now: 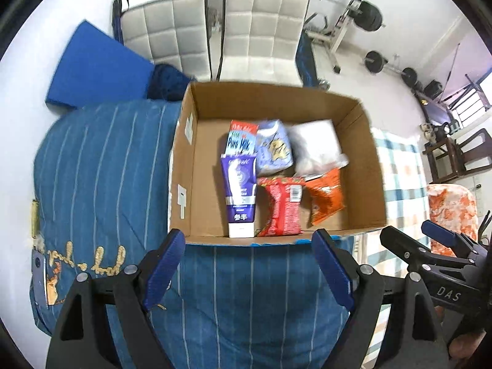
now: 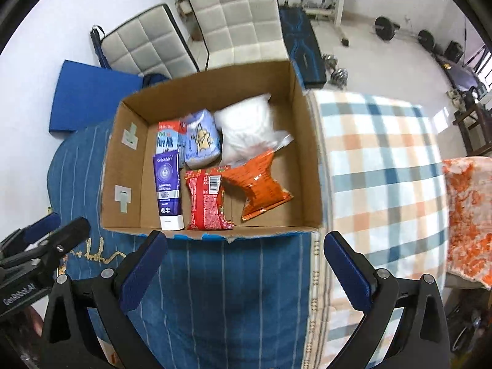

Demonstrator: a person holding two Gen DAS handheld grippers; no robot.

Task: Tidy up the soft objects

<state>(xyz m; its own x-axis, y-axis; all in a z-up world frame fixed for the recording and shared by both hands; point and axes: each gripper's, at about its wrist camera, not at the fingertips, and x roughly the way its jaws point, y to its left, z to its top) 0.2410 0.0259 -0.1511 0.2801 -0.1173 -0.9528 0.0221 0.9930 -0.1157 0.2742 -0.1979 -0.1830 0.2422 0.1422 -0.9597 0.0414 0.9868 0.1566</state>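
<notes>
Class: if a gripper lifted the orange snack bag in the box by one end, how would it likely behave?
The orange snack bag already looks pinched and crumpled, so it would probably flex and sag. Its glossy film may slip between fingers. It seems light for its size.

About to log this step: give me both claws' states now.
Left claw: open, holding nothing, near the box.
Right claw: open, holding nothing.

A home room; weight bench [image 2: 304,49], barbell [image 2: 387,27], padded chairs [image 2: 240,15], bedding [image 2: 381,166].
</notes>
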